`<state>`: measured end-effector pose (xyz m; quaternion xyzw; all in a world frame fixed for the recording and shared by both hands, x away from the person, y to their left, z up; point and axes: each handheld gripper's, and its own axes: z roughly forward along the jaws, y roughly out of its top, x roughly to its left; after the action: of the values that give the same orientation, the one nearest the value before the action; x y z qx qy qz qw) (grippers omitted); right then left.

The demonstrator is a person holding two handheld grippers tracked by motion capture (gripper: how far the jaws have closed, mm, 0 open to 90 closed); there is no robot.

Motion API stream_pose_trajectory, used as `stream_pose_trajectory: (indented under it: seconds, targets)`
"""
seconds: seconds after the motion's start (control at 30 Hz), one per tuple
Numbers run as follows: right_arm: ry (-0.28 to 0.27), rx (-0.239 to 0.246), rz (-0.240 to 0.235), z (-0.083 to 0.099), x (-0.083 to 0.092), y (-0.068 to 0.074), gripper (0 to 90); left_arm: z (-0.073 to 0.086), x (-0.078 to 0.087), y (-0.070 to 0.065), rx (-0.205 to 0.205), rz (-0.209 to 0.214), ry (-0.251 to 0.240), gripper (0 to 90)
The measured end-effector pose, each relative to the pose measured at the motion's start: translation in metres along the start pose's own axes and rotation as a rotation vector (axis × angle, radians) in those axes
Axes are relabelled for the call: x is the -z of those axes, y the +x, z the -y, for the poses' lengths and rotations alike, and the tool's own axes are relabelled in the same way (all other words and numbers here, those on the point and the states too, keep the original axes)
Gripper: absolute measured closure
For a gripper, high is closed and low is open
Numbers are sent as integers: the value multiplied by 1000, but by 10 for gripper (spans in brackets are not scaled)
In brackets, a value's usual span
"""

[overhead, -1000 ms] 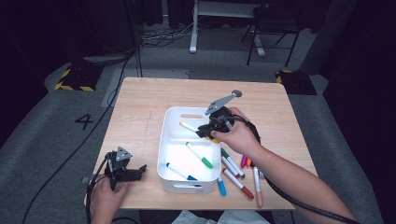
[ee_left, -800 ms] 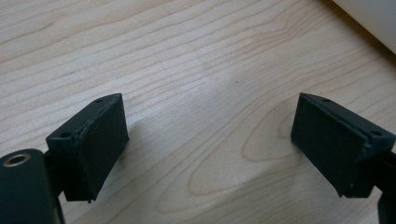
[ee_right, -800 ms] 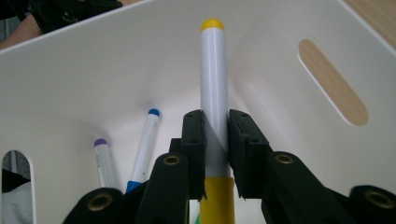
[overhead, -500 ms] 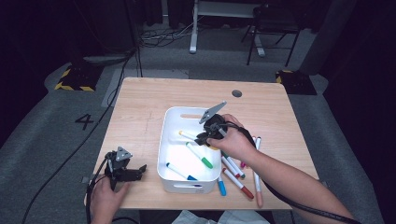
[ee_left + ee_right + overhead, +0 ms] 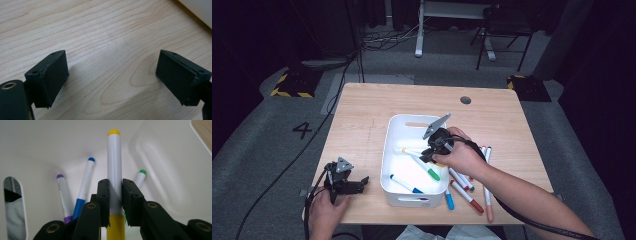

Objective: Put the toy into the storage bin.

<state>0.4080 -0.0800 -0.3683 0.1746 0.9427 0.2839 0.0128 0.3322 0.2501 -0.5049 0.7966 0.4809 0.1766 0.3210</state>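
Note:
My right gripper (image 5: pixel 430 154) (image 5: pixel 115 195) is shut on a white marker with a yellow cap (image 5: pixel 114 167) and holds it low inside the white bin (image 5: pixel 398 128). In the right gripper view the yellow marker points along the jaws over the bin's floor. Under it lie a blue-capped marker (image 5: pixel 84 188), a purple-capped one (image 5: pixel 62 195) and a green-capped one (image 5: pixel 140 178). From above, a green marker (image 5: pixel 426 168) and a blue marker (image 5: pixel 406 184) lie in the bin. My left gripper (image 5: pixel 346 184) (image 5: pixel 112 75) rests open on the bare wood at the table's front left.
Several loose markers (image 5: pixel 467 190) lie on the table just right of the bin, beneath my right forearm. The bin wall (image 5: pixel 15 195) has a handle slot. A dark round grommet (image 5: pixel 465 100) sits near the far edge. Chairs and cables are on the floor beyond.
My right gripper has come down and leftward into the bin with the yellow marker. The left hand and its gripper have stayed where they were.

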Motion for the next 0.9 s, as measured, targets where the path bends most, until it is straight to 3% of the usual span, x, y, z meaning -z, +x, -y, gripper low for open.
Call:
stream_pose_trajectory:
  seconds: [0.03,0.1,0.2,0.23,0.47,0.9]
  targets:
    - [12,2,-20,0,0,1,766,0,0,0,-2,-2,0,112]
    - [28,9,-62,0,1,3,656,0,0,0,-1,-1,0,112]
    - [-16,-1,-104,2,2,7,482,0,0,0,0,0,0,112]
    - [-38,21,-106,3,3,6,460,0,0,0,-2,0,1,112]
    - [-124,-1,-65,8,24,-2,431,0,0,0,-1,-1,-1,113]
    - [-208,-93,20,35,67,-24,434,0,0,0,0,5,2,113]
